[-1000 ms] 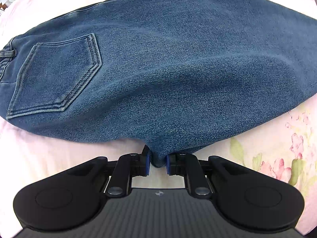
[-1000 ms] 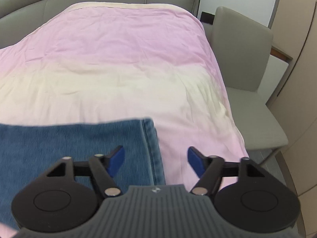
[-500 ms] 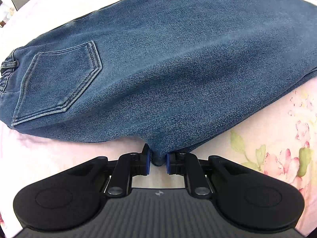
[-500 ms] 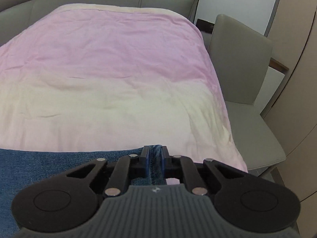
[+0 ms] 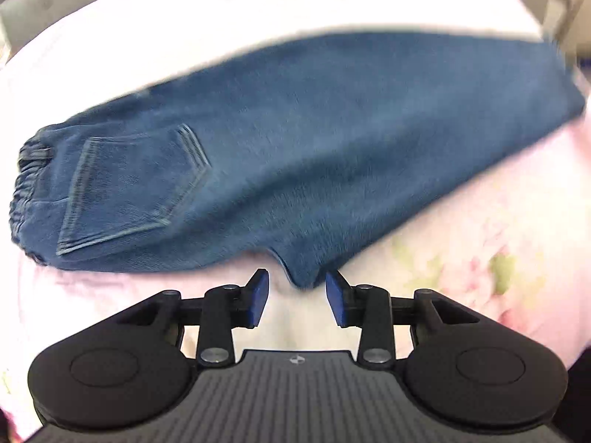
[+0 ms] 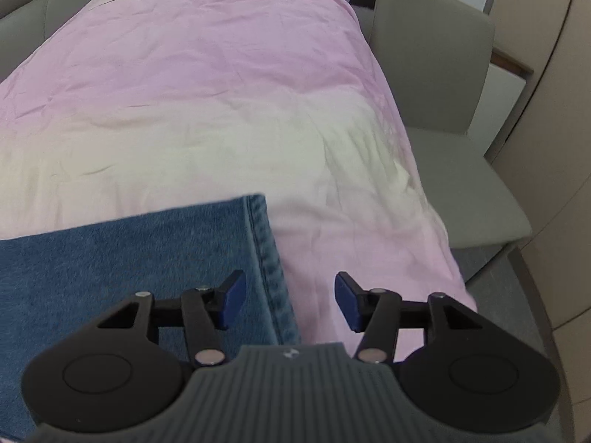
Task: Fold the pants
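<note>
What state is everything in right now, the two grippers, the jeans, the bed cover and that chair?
Left gripper: open, holding nothing, a point of denim just ahead between its fingers.
Right gripper: open, holding nothing, above the hem.
Blue denim jeans: lying flat on the bed, back pocket up, released.
Pink bed cover: spread out, lightly wrinkled.
Grey upholstered chair: unoccupied, beside the bed.

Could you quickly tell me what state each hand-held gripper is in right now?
Left hand-held gripper: open, holding nothing; the jeans lie just ahead.
Right hand-held gripper: open, holding nothing, above the jeans' hem.
</note>
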Demonstrator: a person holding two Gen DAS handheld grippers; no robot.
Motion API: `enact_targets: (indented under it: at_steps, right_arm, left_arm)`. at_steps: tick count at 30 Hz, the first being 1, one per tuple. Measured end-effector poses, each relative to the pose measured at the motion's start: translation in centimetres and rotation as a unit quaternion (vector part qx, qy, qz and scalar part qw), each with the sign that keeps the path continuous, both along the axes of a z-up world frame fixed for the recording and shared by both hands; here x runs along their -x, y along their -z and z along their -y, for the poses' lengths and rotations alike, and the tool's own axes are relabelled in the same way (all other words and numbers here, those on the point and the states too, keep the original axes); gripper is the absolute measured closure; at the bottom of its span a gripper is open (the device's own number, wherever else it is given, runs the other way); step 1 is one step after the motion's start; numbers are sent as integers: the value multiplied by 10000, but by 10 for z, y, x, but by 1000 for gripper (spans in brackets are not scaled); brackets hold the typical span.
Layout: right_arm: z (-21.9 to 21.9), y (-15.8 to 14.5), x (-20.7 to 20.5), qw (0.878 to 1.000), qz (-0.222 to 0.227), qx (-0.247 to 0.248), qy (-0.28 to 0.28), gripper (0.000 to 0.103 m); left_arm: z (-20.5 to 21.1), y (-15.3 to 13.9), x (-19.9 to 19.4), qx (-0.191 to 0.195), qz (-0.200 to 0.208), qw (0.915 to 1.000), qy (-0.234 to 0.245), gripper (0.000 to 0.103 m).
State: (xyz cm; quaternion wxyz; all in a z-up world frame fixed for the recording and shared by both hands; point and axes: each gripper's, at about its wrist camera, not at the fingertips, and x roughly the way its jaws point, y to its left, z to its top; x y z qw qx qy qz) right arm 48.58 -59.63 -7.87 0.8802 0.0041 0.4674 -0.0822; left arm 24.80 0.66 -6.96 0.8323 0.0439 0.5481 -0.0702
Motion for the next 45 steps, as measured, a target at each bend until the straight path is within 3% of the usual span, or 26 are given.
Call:
enact_targets:
  at_steps: [2, 6, 9, 12, 15, 17, 19, 22, 25, 29, 32, 38, 39, 41, 42, 45]
  right_arm:
    - [6, 8, 18, 9995, -132, -146, 263, 50]
    - [22, 18, 50, 9931, -100, -772, 872, 53]
    - [26, 22, 63, 9860, -16, -1178, 1179, 70]
    - [17, 24, 71, 9830, -24, -1335, 1263, 71]
    - [1, 27, 73, 9852, -84, -1309, 1106, 70]
    - [-9, 31, 70, 9875, -78, -1196, 1023, 70]
    - [-17, 36, 67, 9897, -130, -1040, 974, 74]
    - [-26, 41, 62, 9926, -196, -724, 950, 95]
    - [-32, 43, 63, 9945, -284, -500, 879, 103]
    - [-38, 45, 67, 9965, -458, -145, 687, 103]
    - [-27, 52, 73, 9913, -797, 201, 1031, 103]
    - [-2, 42, 105, 9888, -371, -849, 1174, 103]
    - [-3, 38, 109, 9882, -292, -959, 1157, 98]
    - [-5, 29, 118, 9850, -116, -1301, 1124, 79]
    - [-10, 25, 122, 9836, -20, -1415, 1123, 61]
    - [-20, 19, 129, 9791, 180, -1733, 1049, 56]
  left_arm:
    - [-16, -14, -4, 127, 244, 9993, -262, 60]
    - [-58, -12, -33, -172, 406, 9938, -1017, 60]
    - [-94, 2, -51, -186, 295, 9872, -1558, 60]
    - [-122, 12, -57, -446, 355, 9812, -1846, 60]
    - [-153, 21, -68, -736, 356, 9743, -2100, 60]
    - [-176, 21, -74, -560, 425, 9688, -2377, 71]
    - [-190, 26, -89, -611, 425, 9627, -2601, 96]
    - [-201, 36, -114, -751, 419, 9581, -2731, 97]
    - [-205, 47, -140, -998, 335, 9544, -2793, 97]
    - [-213, 60, -170, -1131, 195, 9527, -2815, 96]
    - [-218, 64, -181, -1123, 169, 9513, -2864, 96]
    - [-207, 48, -166, -1376, 292, 9573, -2525, 97]
    - [-201, 42, -159, -1476, 404, 9572, -2458, 97]
    - [-184, 29, -144, -1519, 631, 9593, -2294, 83]
    - [-173, 20, -130, -1381, 766, 9616, -2247, 75]
    - [-144, -1, -90, -789, 982, 9705, -2057, 74]
